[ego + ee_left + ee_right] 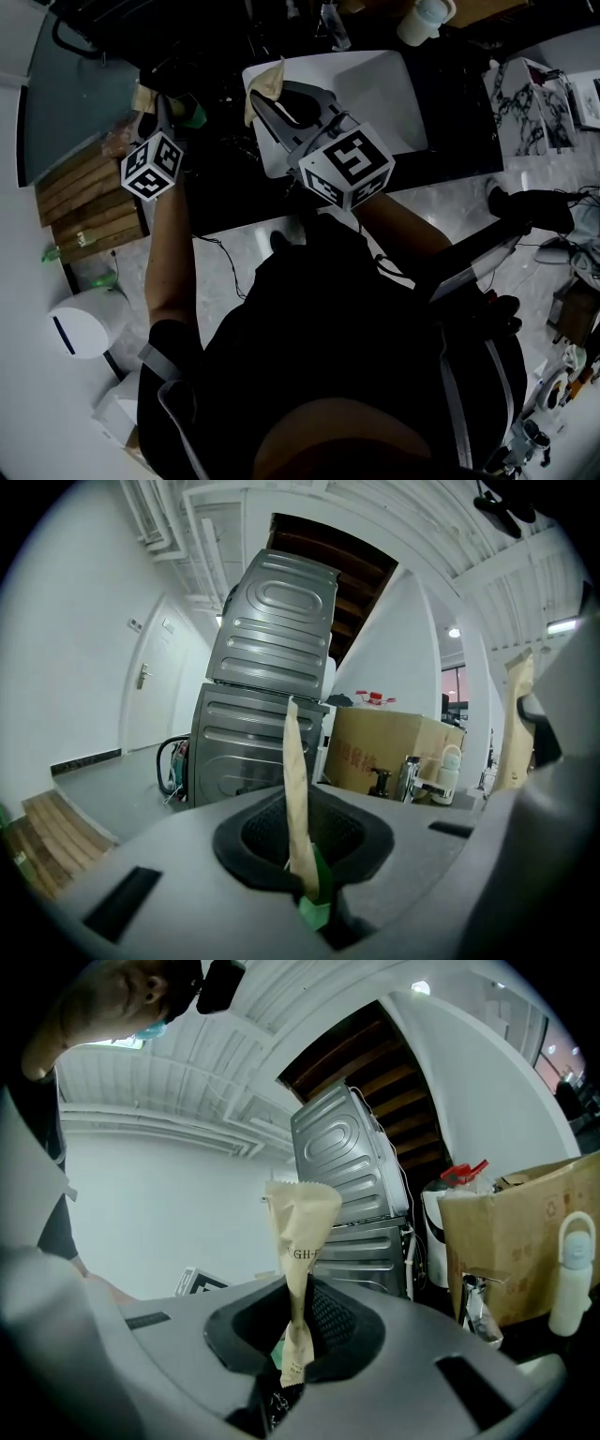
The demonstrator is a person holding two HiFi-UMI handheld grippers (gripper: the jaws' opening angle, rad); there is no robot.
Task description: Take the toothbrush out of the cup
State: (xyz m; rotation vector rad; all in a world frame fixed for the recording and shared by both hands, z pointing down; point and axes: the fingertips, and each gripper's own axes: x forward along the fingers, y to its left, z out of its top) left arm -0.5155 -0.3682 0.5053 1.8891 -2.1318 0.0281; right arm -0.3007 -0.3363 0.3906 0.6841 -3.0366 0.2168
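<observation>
- Dark-clothed, the person's torso (347, 356) fills the near part of the head view, with both tools held up over the dark worktop (459, 112).
- The left gripper (314, 897) has its jaws nearly together. They pinch a tan paper strip (298, 789) that stands upright, with a green piece (317, 909) at its foot.
- The right gripper (295, 1368) is just as narrow. It is clamped on the neck of a tan paper sachet (300, 1227), which fans out above the jaws.
- I judge the strip with its green piece to be the wrapped toothbrush. It is held in the air, apart from the sachet and inside no cup.
- The lifting-out looks done. No cup shows for certain, only a white lidded vessel (424, 19) towards the worktop's far edge. Setting the pieces down may be all that remains.
- The sachet shows "GH-", and the rest is lost in a fold. Its lower print is too small to read. A cardboard box (384, 752) carries red characters that I cannot read.
</observation>
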